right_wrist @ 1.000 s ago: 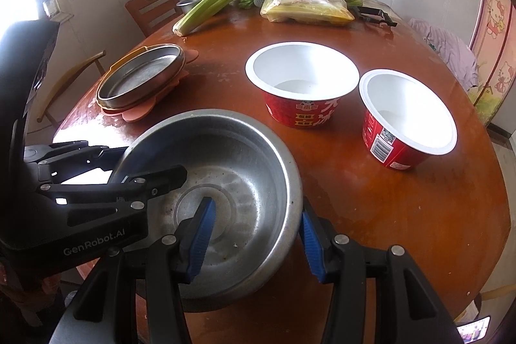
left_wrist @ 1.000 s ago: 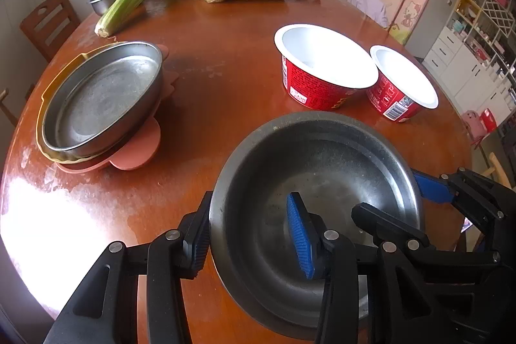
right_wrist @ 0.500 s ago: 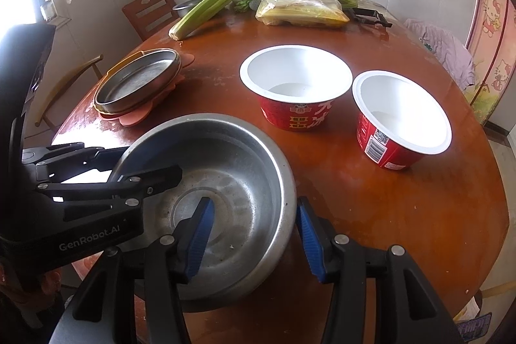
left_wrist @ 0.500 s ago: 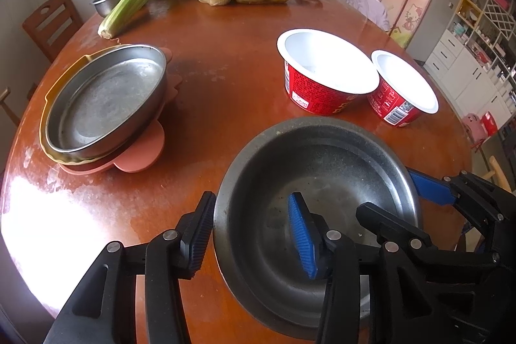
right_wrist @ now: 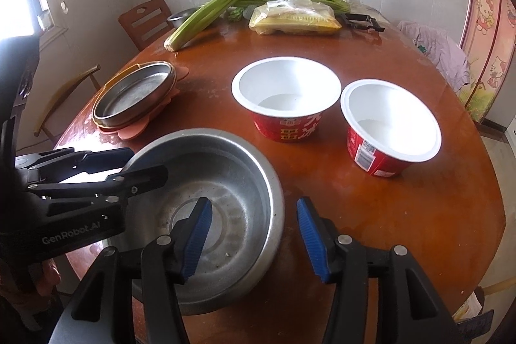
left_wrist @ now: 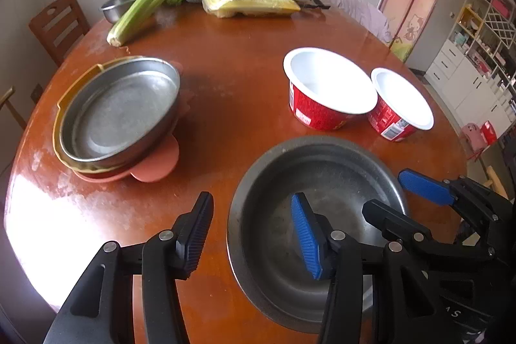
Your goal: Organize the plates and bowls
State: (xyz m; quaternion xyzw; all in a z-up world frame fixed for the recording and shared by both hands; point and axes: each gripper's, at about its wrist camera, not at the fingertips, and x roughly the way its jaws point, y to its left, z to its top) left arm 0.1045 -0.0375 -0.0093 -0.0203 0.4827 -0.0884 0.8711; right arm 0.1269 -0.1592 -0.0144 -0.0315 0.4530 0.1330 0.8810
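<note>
The round stainless-steel bowl (right_wrist: 209, 208) is seated on the red-brown oval desk (right_wrist: 403, 208) at its near edge. The left hand-held gripper (left_wrist: 254, 234) is spread, its jaws straddling the bowl's left rim without pinching it. The right hand-held gripper (right_wrist: 254, 237) is likewise spread across the right rim, one blue pad inside the bowl and one outside.

The step in hand is judged to be the regrasp of the steel bowl before it is carried to a stack. For the next move, both jaw pairs must be pressed onto the rim evenly, and the bowl lifted level.

In the left wrist view, the larger red paper bowl with white lining (left_wrist: 329, 92) is located at 1 o'clock of the steel bowl, with the smaller red paper bowl (left_wrist: 400, 105) just beside it at 2 o'clock. At 10 o'clock, the shallow steel pan (left_wrist: 119, 112) is nested on a yellow tray and a pink plate (left_wrist: 154, 163). Celery stalks (left_wrist: 154, 2) are laid at the far edge.

Compared with one second ago, both jaw pairs are seen wider apart, and the left outer finger, then touching the rim, is now clear of it.
</note>
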